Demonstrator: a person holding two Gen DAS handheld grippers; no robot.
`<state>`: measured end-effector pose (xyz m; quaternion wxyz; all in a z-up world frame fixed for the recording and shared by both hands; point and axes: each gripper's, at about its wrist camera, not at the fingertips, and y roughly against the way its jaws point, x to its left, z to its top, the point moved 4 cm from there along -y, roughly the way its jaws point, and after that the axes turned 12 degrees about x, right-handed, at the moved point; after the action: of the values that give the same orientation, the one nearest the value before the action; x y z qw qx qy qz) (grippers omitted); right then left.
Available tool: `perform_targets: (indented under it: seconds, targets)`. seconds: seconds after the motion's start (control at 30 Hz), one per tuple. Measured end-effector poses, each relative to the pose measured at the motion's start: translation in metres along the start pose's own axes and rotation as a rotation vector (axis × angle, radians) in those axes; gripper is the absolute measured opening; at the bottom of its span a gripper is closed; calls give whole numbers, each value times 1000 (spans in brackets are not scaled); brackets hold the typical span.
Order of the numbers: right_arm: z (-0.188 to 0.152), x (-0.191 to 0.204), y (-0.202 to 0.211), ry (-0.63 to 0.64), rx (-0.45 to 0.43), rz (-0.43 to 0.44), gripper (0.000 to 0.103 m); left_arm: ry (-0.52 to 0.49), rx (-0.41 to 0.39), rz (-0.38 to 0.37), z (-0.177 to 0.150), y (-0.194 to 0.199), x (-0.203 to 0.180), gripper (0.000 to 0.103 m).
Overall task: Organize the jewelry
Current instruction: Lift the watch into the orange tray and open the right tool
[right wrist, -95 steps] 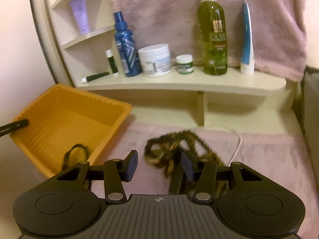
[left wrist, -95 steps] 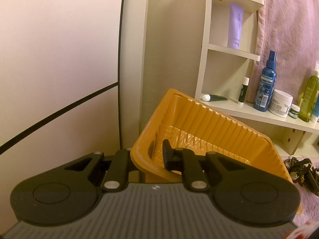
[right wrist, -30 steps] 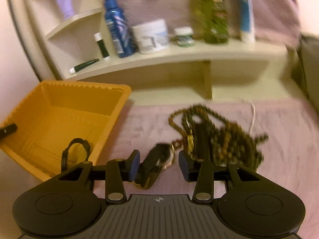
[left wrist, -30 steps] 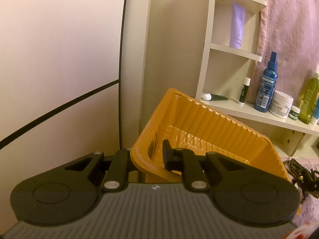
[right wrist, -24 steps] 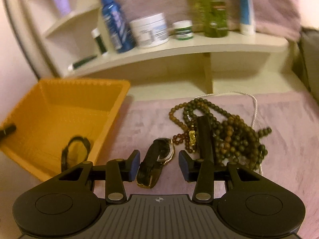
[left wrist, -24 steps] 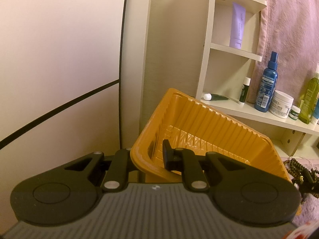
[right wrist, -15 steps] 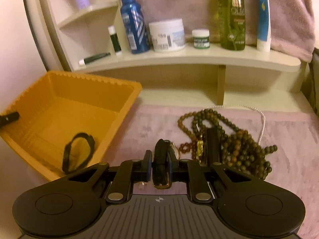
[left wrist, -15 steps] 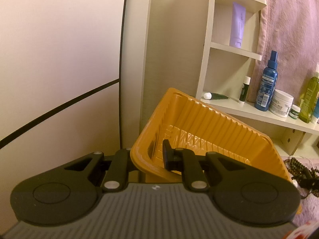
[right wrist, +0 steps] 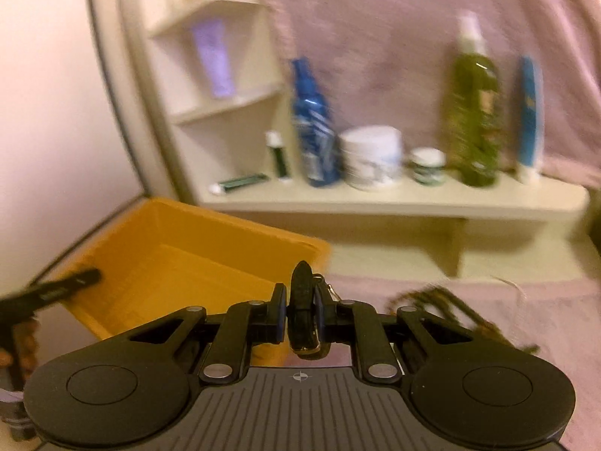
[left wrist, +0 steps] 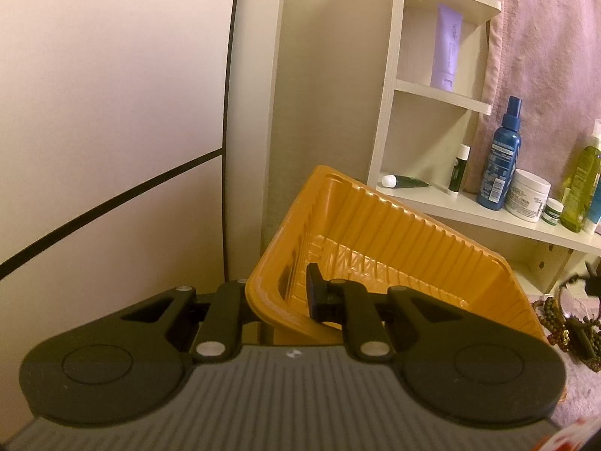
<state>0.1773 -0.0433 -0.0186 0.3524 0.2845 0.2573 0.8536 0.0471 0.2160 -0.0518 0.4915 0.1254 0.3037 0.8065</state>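
My left gripper (left wrist: 280, 297) is shut on the near rim of an orange plastic tray (left wrist: 394, 248) and holds it tilted up. The tray also shows in the right wrist view (right wrist: 176, 263), where the left gripper's fingertip (right wrist: 67, 282) pokes in from the left. My right gripper (right wrist: 298, 312) is shut on a black-strapped wristwatch (right wrist: 302, 300) and holds it lifted, just right of the tray. A tangle of brown bead necklaces (right wrist: 443, 300) lies on the pink cloth to the right; it shows at the right edge of the left wrist view (left wrist: 563, 319).
A cream shelf unit (right wrist: 394, 195) stands behind, holding a blue spray bottle (right wrist: 315, 139), a white jar (right wrist: 372, 158), a green bottle (right wrist: 473, 112) and a purple tube (right wrist: 214, 60). A pink towel (right wrist: 375, 18) hangs on the back wall. A white wall (left wrist: 112, 112) is at the left.
My right gripper closed on the wristwatch and lifted it off the cloth, swinging up and towards the tray. The left gripper and tray stayed still.
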Motion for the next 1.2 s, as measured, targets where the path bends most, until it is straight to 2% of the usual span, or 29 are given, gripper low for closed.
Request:
perform_targets:
  seconds: [0.23,0.33,0.57,0.83,0.87,0.93,1.0,1.2]
  targets:
    - [12,48,-31,72,26,134,15,-6,2,-3,1,2,0,14]
    - [12,64,-50,91,50,165,15,-10,4,-4,1,2,0,14]
    - [-1,77,-85,135,108,147,15,-11,7,-6,0,3,1,14]
    - [-11,76,-95,161,155,140,16,-5,16,-2,0,2,2,14]
    - [-10,76,-96,156,163,145,17,-5,17,-2,1,2,1,14]
    - [-9,75,-95,154,174,154,26,-6,18,-1,1,2,1,14]
    - [-7,74,-86,143,148,158,54,-7,18,0,1,1,1,14]
    - [10,56,-54,78,51,171,56,-9,21,3,2,0,0,14]
